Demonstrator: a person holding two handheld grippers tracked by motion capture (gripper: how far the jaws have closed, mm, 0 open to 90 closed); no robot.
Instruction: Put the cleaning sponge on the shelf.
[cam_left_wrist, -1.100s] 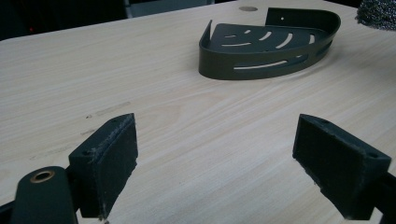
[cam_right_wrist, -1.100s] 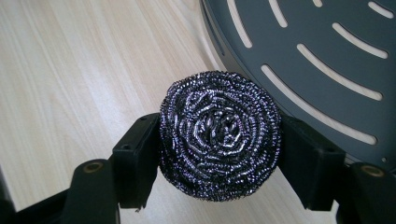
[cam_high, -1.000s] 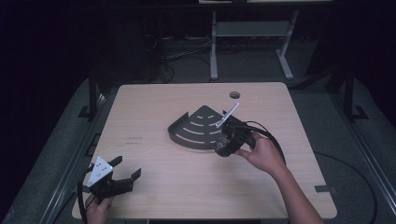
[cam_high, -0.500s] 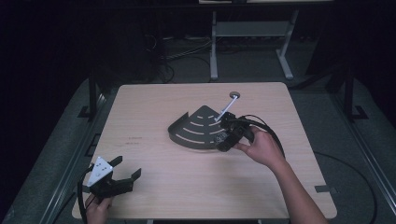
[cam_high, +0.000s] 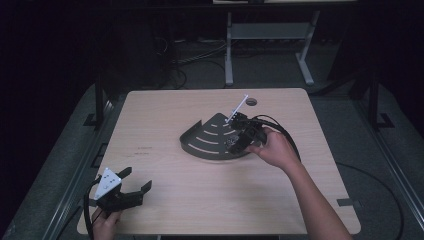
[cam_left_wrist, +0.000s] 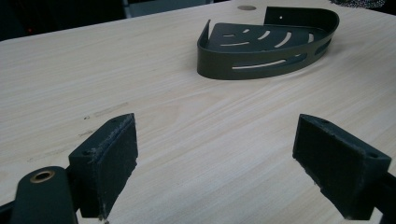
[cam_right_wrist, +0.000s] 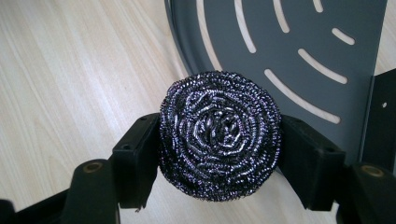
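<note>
Right gripper view first: jaws of right gripper (cam_right_wrist: 219, 154) clamped on both sides of a steel scourer (cam_right_wrist: 219, 134), pads pressing its round edge, coil face turned straight at the camera. Held off the wood, hanging right over the near rim of the dark slotted caddy (cam_right_wrist: 299, 56), whose floor fills the upper right of that view. So caddy lies just ahead and a bit to the right of the scourer, nearly touching, probably not quite.

High view: same right gripper (cam_high: 244, 136) sitting at the right edge of the caddy (cam_high: 212, 142) around the middle of the worktop (cam_high: 165, 200), hand behind it, cable looping off right.

Guessing next bit: short push forward over the rim, then let go so scourer lands on the slotted floor. No real long axis to worry about, being round, so just clearing the rim wall matters.

Left gripper (cam_high: 131, 191) parked way off at the near left corner, jaws spread wide with nothing between them. Left gripper view confirms: pads (cam_left_wrist: 112, 158) far apart, bare wood in the gap, caddy well off at the far side. Right hand clearly the nearer one for this job.
</note>
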